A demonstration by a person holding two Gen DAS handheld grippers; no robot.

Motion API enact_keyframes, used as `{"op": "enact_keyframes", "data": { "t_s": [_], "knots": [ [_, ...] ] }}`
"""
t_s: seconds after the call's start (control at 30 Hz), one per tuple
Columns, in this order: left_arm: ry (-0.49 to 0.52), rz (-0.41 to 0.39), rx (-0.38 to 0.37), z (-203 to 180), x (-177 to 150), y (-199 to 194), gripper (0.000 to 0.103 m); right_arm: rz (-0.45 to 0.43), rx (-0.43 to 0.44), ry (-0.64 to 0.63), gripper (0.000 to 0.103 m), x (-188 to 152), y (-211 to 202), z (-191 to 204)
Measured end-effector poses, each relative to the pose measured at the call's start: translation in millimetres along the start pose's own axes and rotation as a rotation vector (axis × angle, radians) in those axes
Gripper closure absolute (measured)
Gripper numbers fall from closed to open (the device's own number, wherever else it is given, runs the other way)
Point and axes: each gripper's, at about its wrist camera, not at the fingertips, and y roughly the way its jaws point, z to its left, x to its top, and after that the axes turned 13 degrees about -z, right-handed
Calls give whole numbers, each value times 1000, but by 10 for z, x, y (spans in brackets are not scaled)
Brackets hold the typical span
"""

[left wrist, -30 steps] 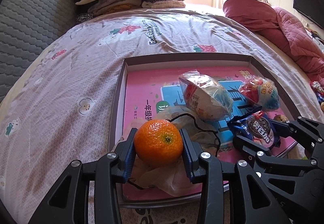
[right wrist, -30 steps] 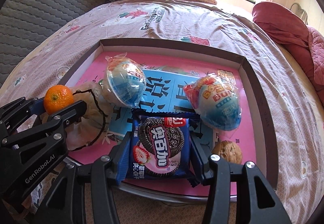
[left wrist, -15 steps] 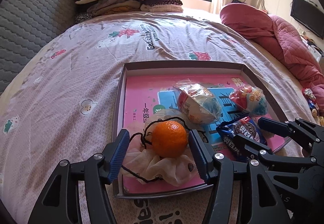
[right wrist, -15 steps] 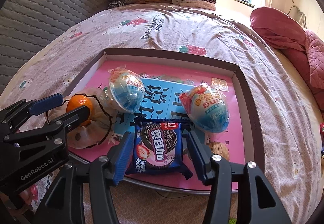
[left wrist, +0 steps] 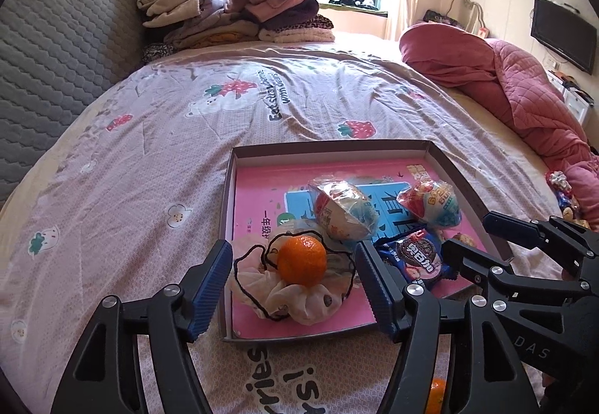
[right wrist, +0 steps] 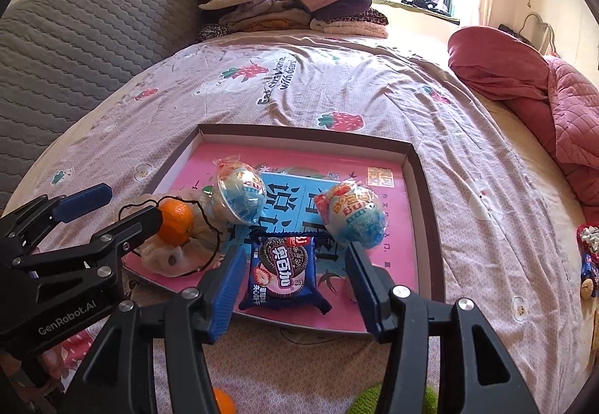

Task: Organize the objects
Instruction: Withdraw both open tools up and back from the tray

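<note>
Bedspread under a shallow box (left wrist: 230,226): my left tongs (left wrist: 290,288), jaws opening, straddle the orange (left wrist: 301,259) on its cloth pouch without touching. My right tongs (right wrist: 292,286) stand apart around the cookie packet (right wrist: 283,269), long axis pointing away from me.

A heap of folded clothes (left wrist: 232,17) lay at the far end of the strawberry-print lilac bedsheet (left wrist: 149,166), beside a crumpled pink quilt (left wrist: 505,88).
</note>
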Motion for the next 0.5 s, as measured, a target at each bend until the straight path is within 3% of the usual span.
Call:
{"op": "enact_keyframes", "data": {
  "t_s": [0.13,0.2,0.5],
  "knots": [
    [-7,-21,9,-10,83,-168,32,-20,-4,0,48,49,-146,-12],
    [-11,-30,16,-18,111,-252,27,-31,-3,1,48,68,-224,-22],
    [0,-55,36,-134,197,-576,26,-77,-11,-11,48,168,-588,-26]
  ]
}}
